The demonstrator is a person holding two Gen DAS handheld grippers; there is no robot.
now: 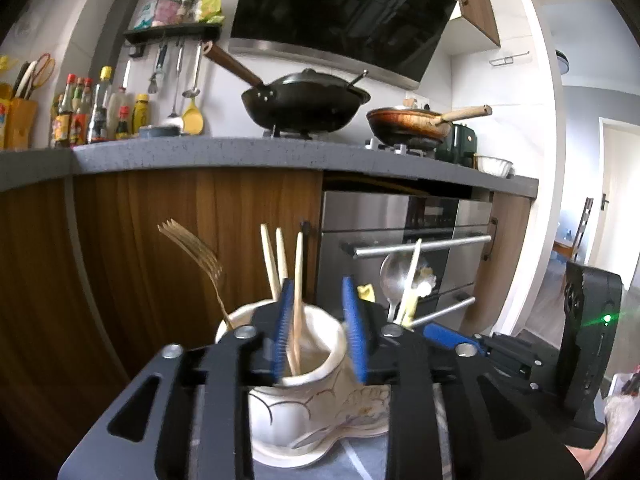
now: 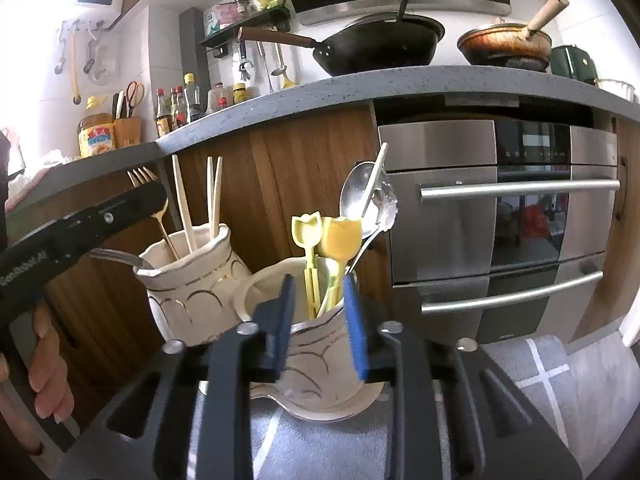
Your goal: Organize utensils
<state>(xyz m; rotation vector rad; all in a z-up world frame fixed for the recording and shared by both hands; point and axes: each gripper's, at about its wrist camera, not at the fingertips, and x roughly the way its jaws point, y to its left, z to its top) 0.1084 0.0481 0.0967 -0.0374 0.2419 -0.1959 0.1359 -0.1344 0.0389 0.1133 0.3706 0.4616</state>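
Two white ceramic holders with gold lines stand side by side on a grey mat. The left holder (image 1: 296, 400) (image 2: 192, 284) holds chopsticks (image 1: 298, 300) (image 2: 214, 196) and a gold fork (image 1: 200, 260) (image 2: 154, 200). The right holder (image 2: 320, 352) holds yellow tulip-shaped utensils (image 2: 324, 248), metal spoons (image 2: 360, 196) (image 1: 396, 276) and one chopstick. My left gripper (image 1: 318, 330) is open around the left holder's mouth, one chopstick between its blue fingers. My right gripper (image 2: 318, 326) is open around the right holder's rim, holding nothing.
Behind the holders are wooden cabinet doors (image 1: 160, 240) and a steel oven with bar handles (image 2: 520, 188). Above is a grey countertop (image 1: 240, 152) with a black wok (image 1: 304, 100), a frying pan (image 1: 412, 122) and sauce bottles (image 1: 84, 112). A grey mat (image 2: 560, 380) covers the floor.
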